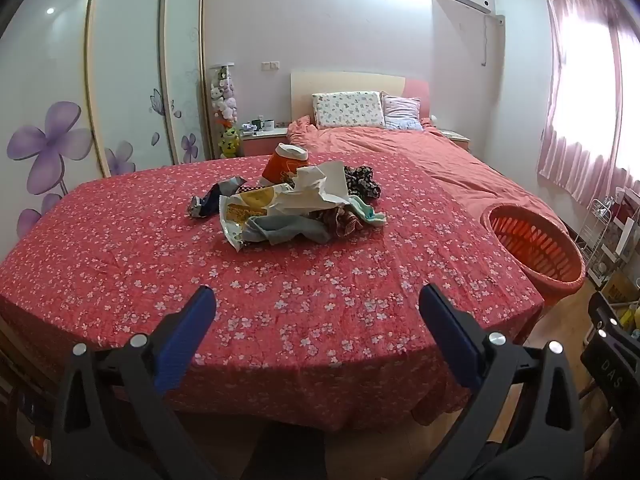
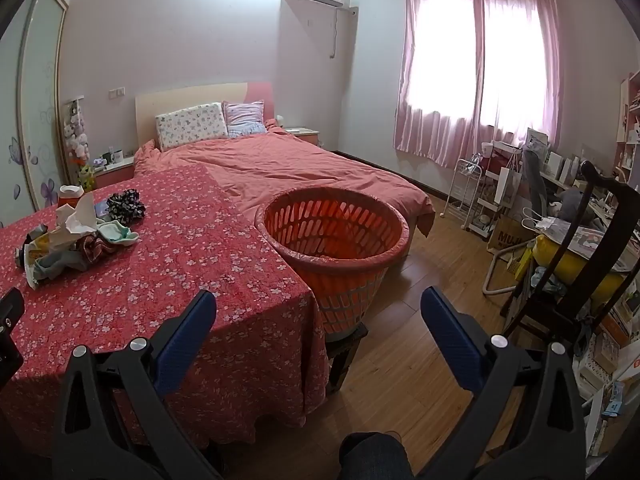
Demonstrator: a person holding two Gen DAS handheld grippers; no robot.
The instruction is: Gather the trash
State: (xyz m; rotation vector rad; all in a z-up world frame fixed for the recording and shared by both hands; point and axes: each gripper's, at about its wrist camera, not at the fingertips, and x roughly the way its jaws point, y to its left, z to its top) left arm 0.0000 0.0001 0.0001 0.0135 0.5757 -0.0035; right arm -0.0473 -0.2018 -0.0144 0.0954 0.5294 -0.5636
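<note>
Left gripper (image 1: 316,300) first: jaws spread wide, blue pads apart, nothing between them, hanging over the near edge of the table (image 1: 120,264) with its red flowered cloth. Right gripper (image 2: 318,302) is the same story, jaws wide and empty, one finger over the table's corner, the other over the wooden floor (image 2: 404,364).

Out from the left jaws, well ahead in the middle of the cloth, sits the trash pile (image 1: 292,204): crumpled white paper (image 1: 320,188) on top, a yellow and white snack wrapper (image 1: 244,212) at its near-left side, a dark crushed foil wrapper (image 1: 212,200) just left of that, and an orange paper cup (image 1: 285,164) standing at the back. Bits of cloth are mixed in (a grey piece at the front, a dark flowered one at the far right), touching the papers.

From the right wrist view, the orange basket (image 2: 332,256) stands just beside the table's right edge, raised on a dark stool (image 2: 348,344), a thin liner over its rim; nothing of the pile shows in it. The pile lies far left in this view, well apart from the basket.

Beyond: a bed (image 2: 280,168) with a pink cover, two pillows at the headboard, pink curtains (image 2: 476,68) over a bright window, a dark chair (image 2: 568,264) at right. A dark trouser knee (image 2: 372,456) shows at the bottom edge.
</note>
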